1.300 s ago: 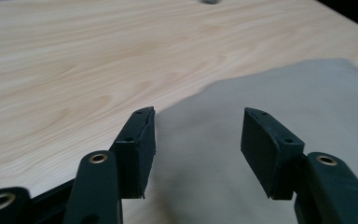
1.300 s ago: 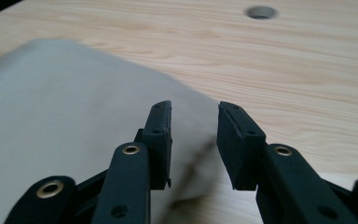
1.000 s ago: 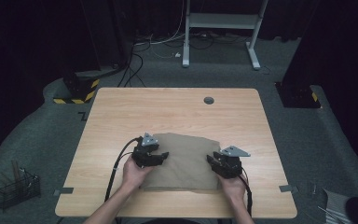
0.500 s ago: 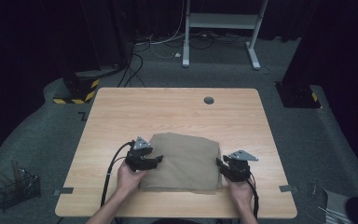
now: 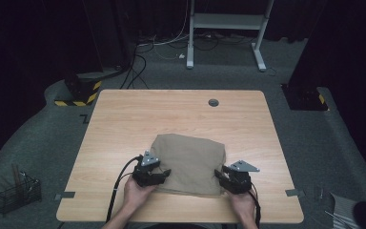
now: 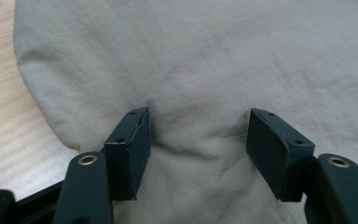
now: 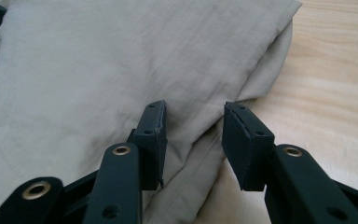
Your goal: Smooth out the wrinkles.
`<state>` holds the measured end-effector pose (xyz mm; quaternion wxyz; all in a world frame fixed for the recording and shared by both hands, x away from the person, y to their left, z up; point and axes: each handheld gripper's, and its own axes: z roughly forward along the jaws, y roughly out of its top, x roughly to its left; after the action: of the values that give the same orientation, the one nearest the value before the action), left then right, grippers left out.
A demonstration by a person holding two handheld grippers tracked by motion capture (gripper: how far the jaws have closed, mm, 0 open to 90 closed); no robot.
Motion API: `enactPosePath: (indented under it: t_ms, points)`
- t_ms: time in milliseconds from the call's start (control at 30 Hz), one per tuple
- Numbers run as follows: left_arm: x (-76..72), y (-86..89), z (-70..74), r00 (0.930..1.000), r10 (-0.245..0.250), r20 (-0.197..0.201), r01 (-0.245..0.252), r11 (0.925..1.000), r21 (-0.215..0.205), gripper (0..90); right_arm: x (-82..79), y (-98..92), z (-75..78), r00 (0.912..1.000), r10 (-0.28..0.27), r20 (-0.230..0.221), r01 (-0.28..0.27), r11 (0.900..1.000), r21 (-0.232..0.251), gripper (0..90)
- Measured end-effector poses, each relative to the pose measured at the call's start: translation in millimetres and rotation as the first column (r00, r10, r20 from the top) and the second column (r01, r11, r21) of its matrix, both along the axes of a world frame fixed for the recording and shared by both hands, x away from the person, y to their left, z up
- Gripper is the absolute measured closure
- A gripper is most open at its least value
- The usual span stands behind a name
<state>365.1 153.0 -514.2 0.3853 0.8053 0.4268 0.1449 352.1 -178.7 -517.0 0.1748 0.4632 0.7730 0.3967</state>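
Observation:
A folded tan cloth lies on the near half of the wooden table. My left gripper rests at the cloth's near left corner. In the left gripper view its jaws stand wide apart and open, lying on the cloth, which wrinkles between the pads. My right gripper sits at the cloth's near right corner. Its jaws have just been opening; the cloth's folded edge runs between them, untouched by the pads.
A round cable hole is set in the table's far side. Tape strips mark the near corners. On the floor are a wire basket at the left, cables, a striped base and a white desk frame behind.
My left gripper has slid along the cloth's left side toward the near edge of the table. The right gripper has stayed about where it was, with its jaws a little wider.

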Motion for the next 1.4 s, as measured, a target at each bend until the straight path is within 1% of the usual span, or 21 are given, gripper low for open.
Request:
enactPosePath:
  t_ms: [100, 167, 233, 300, 333, 433, 500, 533, 567, 633, 667, 700, 767, 800, 867, 933, 1033, 1133, 1167, 1267, 1400]
  points:
    - [10.5, 1.2, 0.6, 0.9998, 0.019, -0.006, -0.019, 0.9997, 0.016, 39.6, 14.6, 5.1, -1.1, 1.0000, -0.007, -0.003, 0.007, 1.000, -0.007, 59.8]
    - [16.7, 1.9, 0.0, 0.9994, 0.035, -0.006, -0.035, 0.9993, 0.011, 39.5, 24.7, 7.4, -3.0, 0.9999, -0.013, -0.009, 0.013, 1.000, 0.001, 59.5]
    - [22.5, 1.3, -1.3, 0.9993, 0.038, -0.002, -0.038, 0.9991, 0.019, 39.4, 34.7, 9.0, -4.2, 0.9995, -0.026, -0.017, 0.026, 1.000, 0.007, 59.1]
    - [30.7, 1.1, -1.6, 0.9989, 0.046, 0.009, -0.046, 0.9984, 0.033, 39.3, 41.0, 10.2, -5.1, 0.9993, -0.032, -0.018, 0.032, 0.999, 0.010, 58.7]
    - [33.3, 1.2, -2.7, 0.9982, 0.059, 0.010, -0.059, 0.9981, 0.017, 39.3, 45.1, 10.8, -5.0, 0.9992, -0.029, -0.027, 0.029, 1.000, 0.011, 58.3]
    - [41.8, 1.4, -3.7, 0.9976, 0.069, 0.012, -0.069, 0.9974, 0.023, 39.0, 52.8, 12.2, -3.8, 0.9989, -0.033, -0.033, 0.033, 0.999, 0.001, 56.7]
    - [47.1, 0.5, -2.9, 0.9973, 0.072, 0.009, -0.073, 0.9970, 0.027, 38.9, 58.7, 12.8, -3.7, 0.9984, -0.042, -0.038, 0.042, 0.999, 0.000, 56.1]
    - [49.1, 1.2, -2.8, 0.9969, 0.079, 0.008, -0.079, 0.9967, 0.022, 39.0, 61.4, 12.6, -3.9, 0.9984, -0.042, -0.037, 0.042, 0.999, -0.001, 56.0]
    - [51.1, 1.7, -2.3, 0.9970, 0.077, -0.005, -0.077, 0.9969, 0.019, 39.3, 63.5, 12.6, -4.0, 0.9982, -0.045, -0.041, 0.045, 0.999, 0.004, 55.7]
    - [52.1, 3.1, 0.7, 0.9967, 0.080, -0.013, -0.080, 0.9966, 0.018, 40.1, 66.9, 11.8, -3.5, 0.9982, -0.043, -0.041, 0.043, 0.999, 0.004, 55.3]
    - [51.5, 4.6, 2.9, 0.9966, 0.081, -0.010, -0.081, 0.9965, 0.018, 40.6, 66.6, 11.7, -2.3, 0.9980, -0.048, -0.041, 0.048, 0.999, -0.002, 55.5]
    - [50.5, 6.3, 4.7, 0.9966, 0.082, -0.006, -0.082, 0.9965, 0.018, 40.8, 65.4, 11.3, -0.6, 0.9981, -0.053, -0.030, 0.053, 0.999, -0.010, 55.8]
    - [46.8, 12.3, 9.6, 0.9956, 0.093, 0.002, -0.093, 0.9956, -0.006, 40.9, 61.1, 9.3, 4.1, 0.9982, -0.058, -0.015, 0.057, 0.998, -0.014, 56.3]
    - [44.4, 16.7, 12.9, 0.9952, 0.098, 0.004, -0.098, 0.9949, -0.026, 40.9, 59.2, 7.8, 6.1, 0.9985, -0.054, -0.005, 0.054, 0.998, -0.015, 56.3]
    - [40.2, 23.8, 19.0, 0.9946, 0.102, 0.016, -0.102, 0.9938, -0.046, 40.8, 52.2, 3.2, 11.9, 0.9982, -0.059, 0.014, 0.059, 0.998, -0.009, 56.4]
    - [35.9, 30.6, 24.9, 0.9940, 0.105, 0.031, -0.103, 0.9930, -0.057, 40.6, 46.5, -2.4, 15.9, 0.9974, -0.065, 0.030, 0.065, 0.998, -0.007, 56.5]
    - [30.9, 40.1, 30.3, 0.9931, 0.112, 0.036, -0.109, 0.9919, -0.065, 40.4, 40.0, -10.9, 18.8, 0.9963, -0.078, 0.036, 0.078, 0.997, -0.004, 56.8]
    - [26.2, 48.7, 30.6, 0.9919, 0.124, 0.024, -0.122, 0.9896, -0.076, 39.8, 35.4, -18.2, 19.2, 0.9953, -0.089, 0.037, 0.090, 0.996, -0.005, 56.9]
    - [24.6, 51.8, 30.1, 0.9916, 0.127, 0.024, -0.125, 0.9895, -0.072, 39.6, 34.2, -20.6, 19.1, 0.9950, -0.092, 0.038, 0.092, 0.996, -0.007, 56.9]
    - [18.4, 59.9, 26.2, 0.9894, 0.145, 0.011, -0.143, 0.9865, -0.079, 39.4, 30.9, -26.3, 19.0, 0.9942, -0.099, 0.041, 0.100, 0.995, -0.010, 56.8]
    - [10.8, 71.4, 20.5, 0.9864, 0.164, 0.000, -0.164, 0.9837, -0.074, 39.3, 26.5, -32.5, 17.5, 0.9940, -0.104, 0.035, 0.104, 0.994, -0.014, 56.5]
